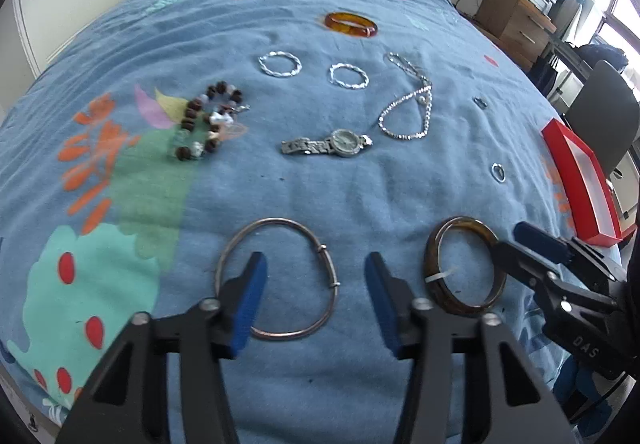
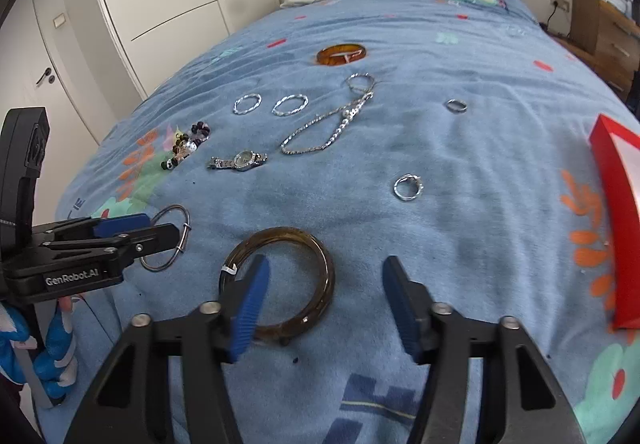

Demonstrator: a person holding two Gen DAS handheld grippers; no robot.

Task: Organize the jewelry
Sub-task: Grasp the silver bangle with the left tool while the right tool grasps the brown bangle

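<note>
We hold each bangle under its own tongs: the left gripper (image 1: 316,298) straddles the silver bangle's (image 1: 276,280) right arc, spread, pinching nothing, while the right gripper (image 2: 324,302) straddles the brown bangle's (image 2: 280,280) right arc, equally spread.

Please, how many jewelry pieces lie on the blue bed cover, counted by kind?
Bangles: 5 (thin silver metal, dark brown, amber orange, two twisted silver)
Small silver rings: 2
Silver chain: 1
Silver wristwatch: 1
Brown beaded bracelet: 1
Total: 10
</note>
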